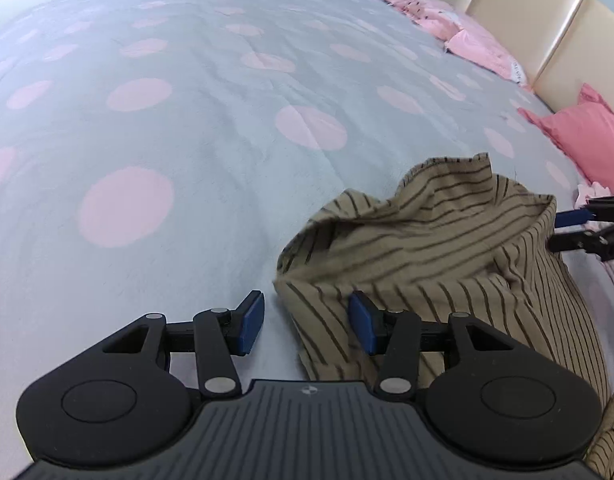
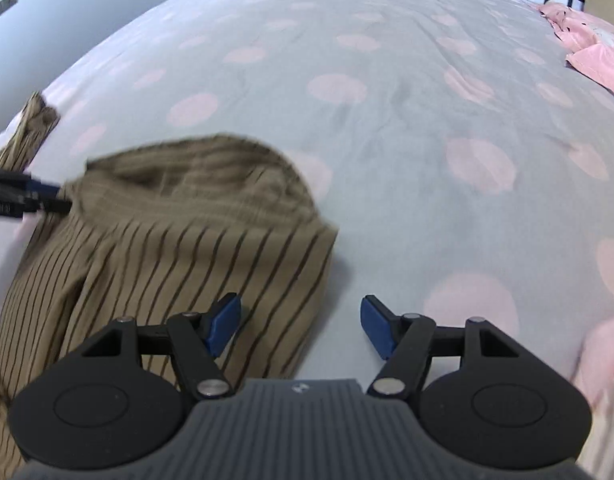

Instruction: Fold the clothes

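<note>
Two grippers, left [image 1: 305, 328] and right [image 2: 301, 326], both open, gripping nothing; right wider. Striped garment [image 1: 427, 248] bunched on bed [image 1: 187, 120], partly beneath both. Risk: loose hump slumping crooked, unheld. Pink cushion [image 1: 587, 136], headboard [image 1: 527, 28]: left view only. Stray striped end [image 2: 31, 132]: right view only.

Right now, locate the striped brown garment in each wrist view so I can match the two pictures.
Left wrist view: the striped brown garment fills the lower right, with one edge lying between the open left gripper jaws.
Right wrist view: the garment fills the lower left, beside and under the open right gripper.
Shared landmark: the grey bedspread with pink dots.
</note>
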A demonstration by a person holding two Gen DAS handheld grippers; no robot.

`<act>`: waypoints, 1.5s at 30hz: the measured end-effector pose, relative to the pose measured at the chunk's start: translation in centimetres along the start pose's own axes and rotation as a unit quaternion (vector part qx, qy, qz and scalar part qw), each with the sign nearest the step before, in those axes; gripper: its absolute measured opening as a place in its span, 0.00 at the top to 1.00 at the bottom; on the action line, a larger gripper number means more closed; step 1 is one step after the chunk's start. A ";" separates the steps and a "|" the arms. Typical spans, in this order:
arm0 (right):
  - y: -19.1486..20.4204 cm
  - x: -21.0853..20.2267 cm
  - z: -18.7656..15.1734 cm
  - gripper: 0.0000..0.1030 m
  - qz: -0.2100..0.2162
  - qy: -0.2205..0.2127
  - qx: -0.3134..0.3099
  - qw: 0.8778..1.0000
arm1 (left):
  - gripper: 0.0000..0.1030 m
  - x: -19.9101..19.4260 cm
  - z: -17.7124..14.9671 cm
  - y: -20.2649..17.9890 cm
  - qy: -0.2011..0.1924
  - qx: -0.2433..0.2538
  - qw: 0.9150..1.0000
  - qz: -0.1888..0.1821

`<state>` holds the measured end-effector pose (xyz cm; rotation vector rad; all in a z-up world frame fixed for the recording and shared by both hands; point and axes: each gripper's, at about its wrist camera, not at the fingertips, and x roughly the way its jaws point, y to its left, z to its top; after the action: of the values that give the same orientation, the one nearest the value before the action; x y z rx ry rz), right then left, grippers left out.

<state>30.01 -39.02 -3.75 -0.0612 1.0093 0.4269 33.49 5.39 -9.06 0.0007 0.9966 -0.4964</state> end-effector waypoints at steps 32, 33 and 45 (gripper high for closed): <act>-1.7 4.2 2.2 0.59 0.106 0.000 0.062 0.992 | 0.74 0.6 0.6 2.3 0.019 -0.049 0.994 -0.095; -1.5 4.3 2.2 0.65 0.105 -0.002 0.060 0.993 | 0.79 0.7 0.8 1.8 0.016 -0.041 0.995 -0.093; 0.1 -2.1 2.5 0.93 0.143 -0.070 0.001 0.987 | 0.95 -5.8 1.0 -0.1 -0.060 -0.012 0.991 -0.115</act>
<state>31.02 -39.03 -0.63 0.1160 0.8812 0.6833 31.72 7.38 -3.87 -0.1660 0.8894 -0.6881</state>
